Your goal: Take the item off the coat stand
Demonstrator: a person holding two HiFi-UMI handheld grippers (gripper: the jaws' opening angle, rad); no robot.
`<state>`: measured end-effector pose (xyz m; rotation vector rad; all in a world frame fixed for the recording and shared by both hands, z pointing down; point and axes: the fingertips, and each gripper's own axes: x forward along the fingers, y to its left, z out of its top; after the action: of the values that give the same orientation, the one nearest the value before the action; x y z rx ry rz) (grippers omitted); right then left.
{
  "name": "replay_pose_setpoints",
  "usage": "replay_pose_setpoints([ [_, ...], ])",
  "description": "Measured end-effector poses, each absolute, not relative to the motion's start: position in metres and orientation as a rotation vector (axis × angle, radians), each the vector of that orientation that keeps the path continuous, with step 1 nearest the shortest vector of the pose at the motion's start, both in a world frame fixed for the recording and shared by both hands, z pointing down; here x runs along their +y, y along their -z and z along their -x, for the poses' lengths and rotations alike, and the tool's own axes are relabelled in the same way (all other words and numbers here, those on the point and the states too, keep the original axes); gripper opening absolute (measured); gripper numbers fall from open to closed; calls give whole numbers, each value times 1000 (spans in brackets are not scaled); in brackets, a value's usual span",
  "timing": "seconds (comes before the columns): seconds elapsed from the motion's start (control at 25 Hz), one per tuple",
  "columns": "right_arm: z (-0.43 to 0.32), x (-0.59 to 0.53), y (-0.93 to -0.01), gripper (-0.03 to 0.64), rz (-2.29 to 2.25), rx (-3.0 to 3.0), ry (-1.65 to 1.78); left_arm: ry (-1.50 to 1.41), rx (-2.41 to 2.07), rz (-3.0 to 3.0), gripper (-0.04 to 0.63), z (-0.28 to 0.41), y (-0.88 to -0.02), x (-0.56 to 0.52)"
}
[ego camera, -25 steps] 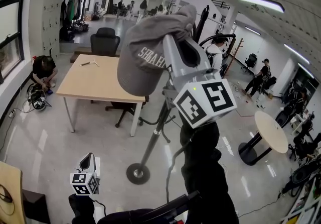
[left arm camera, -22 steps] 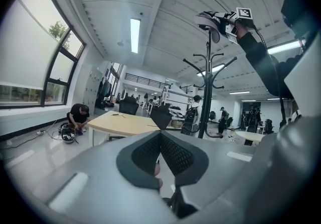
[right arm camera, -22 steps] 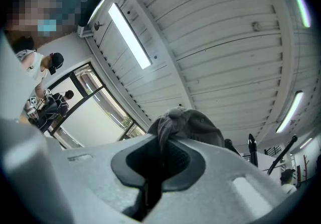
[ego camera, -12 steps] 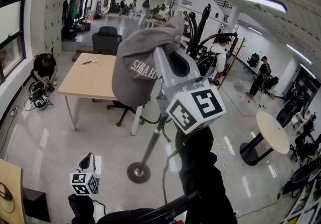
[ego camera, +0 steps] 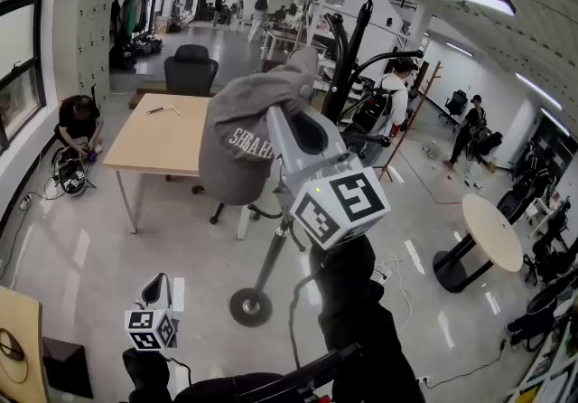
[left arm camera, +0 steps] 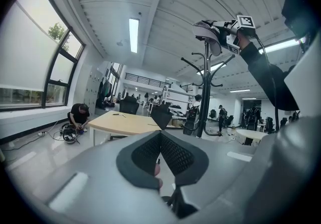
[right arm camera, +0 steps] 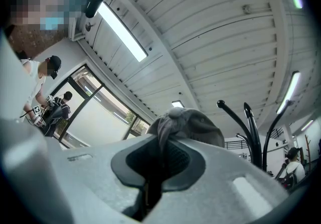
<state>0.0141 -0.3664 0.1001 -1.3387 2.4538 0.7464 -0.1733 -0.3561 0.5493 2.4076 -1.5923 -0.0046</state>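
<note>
Grey cap (ego camera: 246, 135) held clear of the coat stand (ego camera: 352, 53)
Jaws of the right gripper (right arm camera: 165, 143) pinch its fabric at twelve o'clock; left gripper (left arm camera: 159, 140) jaws closed, empty.

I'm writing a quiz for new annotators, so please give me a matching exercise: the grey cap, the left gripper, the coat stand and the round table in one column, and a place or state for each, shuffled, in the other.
Things
1. grey cap
2. left gripper
3. coat stand
4. round table

Places or states
A. low at the left, jaws shut on nothing
B. pale top, far right of the head view
C. pinched in the right gripper
D. black pole rising from a round base on the floor

Pairs: 1-C, 2-A, 3-D, 4-B
</note>
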Motion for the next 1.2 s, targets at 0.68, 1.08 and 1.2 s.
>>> replay_pose_setpoints([
  [0.68,-40,-369,-166,17,1369,2494,-612,-22,-1562,-2443,2,152,-554,-348],
  [1.08,-61,-355,-192,17,1376,2486,-557,-45,-1552,-2465,2,141,-553,-337],
  [1.2,-68,-348,-204,17,1386,2487,-536,-55,-1544,-2474,2,136,-556,-331],
])
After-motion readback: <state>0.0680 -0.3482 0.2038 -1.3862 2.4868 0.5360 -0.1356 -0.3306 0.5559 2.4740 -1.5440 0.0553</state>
